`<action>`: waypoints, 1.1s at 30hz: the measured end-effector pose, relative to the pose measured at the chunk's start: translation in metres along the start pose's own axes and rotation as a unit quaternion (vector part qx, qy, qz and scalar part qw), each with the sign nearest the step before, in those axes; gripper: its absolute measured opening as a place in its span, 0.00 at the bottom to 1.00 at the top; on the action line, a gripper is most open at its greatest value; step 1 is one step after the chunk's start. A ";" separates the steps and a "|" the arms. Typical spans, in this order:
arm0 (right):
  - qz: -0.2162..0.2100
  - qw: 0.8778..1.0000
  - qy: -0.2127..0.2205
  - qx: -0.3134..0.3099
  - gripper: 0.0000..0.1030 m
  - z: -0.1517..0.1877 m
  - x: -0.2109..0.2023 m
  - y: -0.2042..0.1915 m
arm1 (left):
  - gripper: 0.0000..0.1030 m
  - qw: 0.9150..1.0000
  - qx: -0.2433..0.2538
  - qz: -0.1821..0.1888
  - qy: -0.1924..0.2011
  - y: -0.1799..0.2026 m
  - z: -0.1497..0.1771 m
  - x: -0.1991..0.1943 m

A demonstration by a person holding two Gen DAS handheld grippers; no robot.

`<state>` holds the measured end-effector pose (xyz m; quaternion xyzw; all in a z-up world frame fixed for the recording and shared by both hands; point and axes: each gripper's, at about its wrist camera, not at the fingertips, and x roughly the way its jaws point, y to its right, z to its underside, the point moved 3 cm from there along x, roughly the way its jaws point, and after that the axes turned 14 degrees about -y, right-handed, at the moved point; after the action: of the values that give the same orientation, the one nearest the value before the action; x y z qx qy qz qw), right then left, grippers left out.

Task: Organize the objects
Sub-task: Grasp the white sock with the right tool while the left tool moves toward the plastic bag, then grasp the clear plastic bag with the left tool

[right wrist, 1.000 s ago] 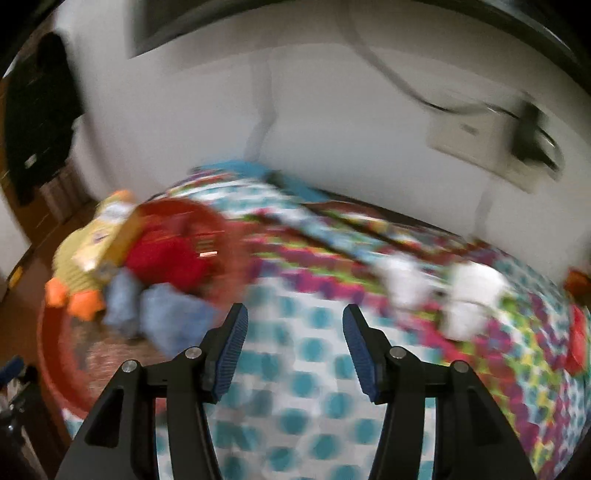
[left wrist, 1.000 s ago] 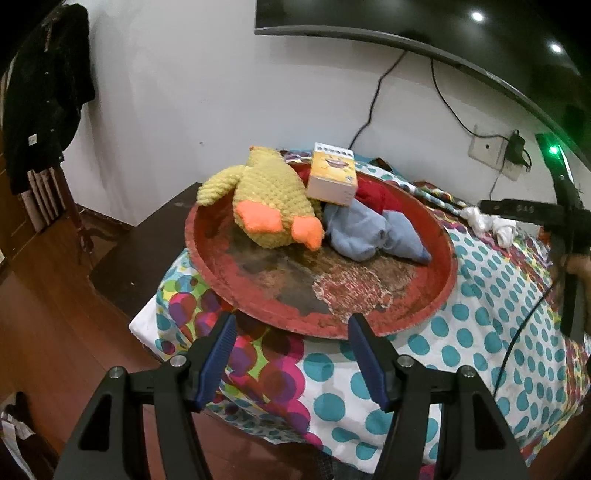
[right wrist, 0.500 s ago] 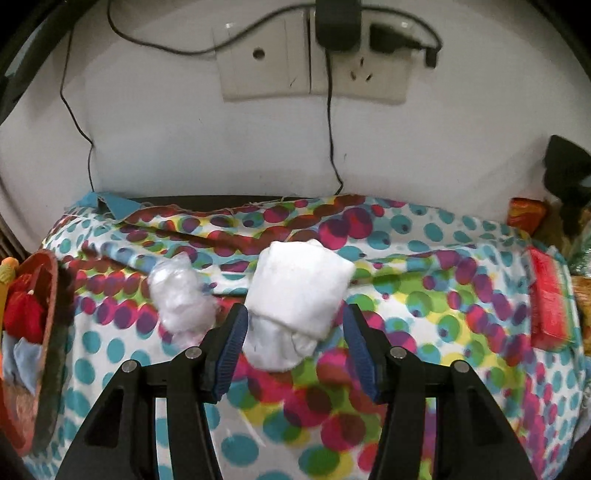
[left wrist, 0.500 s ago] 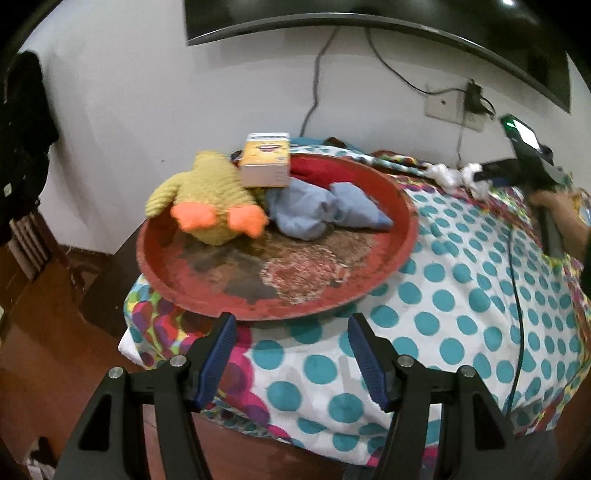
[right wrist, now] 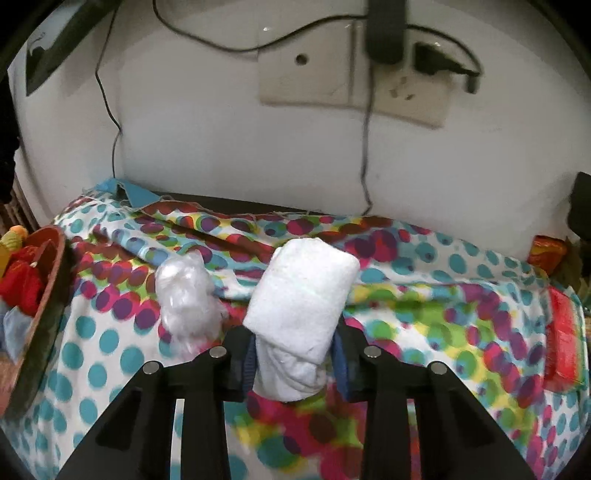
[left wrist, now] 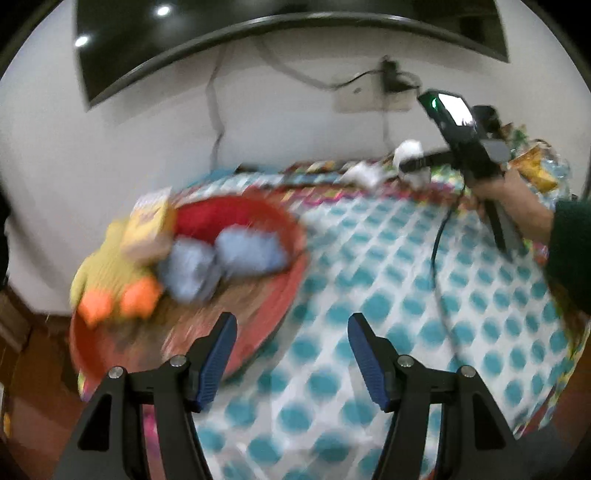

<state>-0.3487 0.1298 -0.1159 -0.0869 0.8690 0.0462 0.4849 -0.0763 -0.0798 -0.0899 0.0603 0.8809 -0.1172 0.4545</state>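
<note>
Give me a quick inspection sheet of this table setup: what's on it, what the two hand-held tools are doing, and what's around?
Surface: polka-dot cloth covering the table.
Job's things: white rolled towel clamped in the right tool; red tray holding a yellow plush duck, a small box, blue cloth and red cloth.
Clutter: crumpled clear plastic beside the towel; red packet at the cloth's right edge.
Grippers: left tool open, empty, over the tray's near rim.
Cables: black wire on the wall; plugs in the wall socket.
Surroundings: white wall, dark screen above.
</note>
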 end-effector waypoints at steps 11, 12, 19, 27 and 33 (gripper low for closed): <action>-0.028 0.999 -0.028 -0.026 0.31 0.060 -0.024 0.035 | 0.63 0.991 0.016 0.133 -0.031 0.072 -0.156 0.088; -0.032 0.999 -0.030 -0.026 0.31 0.064 -0.025 0.038 | 0.63 0.989 0.009 0.143 -0.043 0.076 -0.171 0.104; -0.047 0.998 -0.032 -0.035 0.33 0.069 -0.025 0.037 | 0.63 0.981 -0.064 0.152 -0.097 0.078 -0.220 0.166; -0.055 0.997 -0.042 -0.034 0.34 0.070 -0.021 0.037 | 0.63 0.989 -0.074 0.100 -0.086 0.085 -0.222 0.196; -0.050 0.997 -0.047 -0.037 0.36 0.073 -0.022 0.039 | 0.50 0.989 -0.087 0.086 -0.087 0.080 -0.213 0.209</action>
<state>-0.2837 0.1826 -0.1360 -0.1457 0.8378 0.0580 0.5230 -0.3480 0.0532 -0.1532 0.0855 0.8363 -0.0061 0.5415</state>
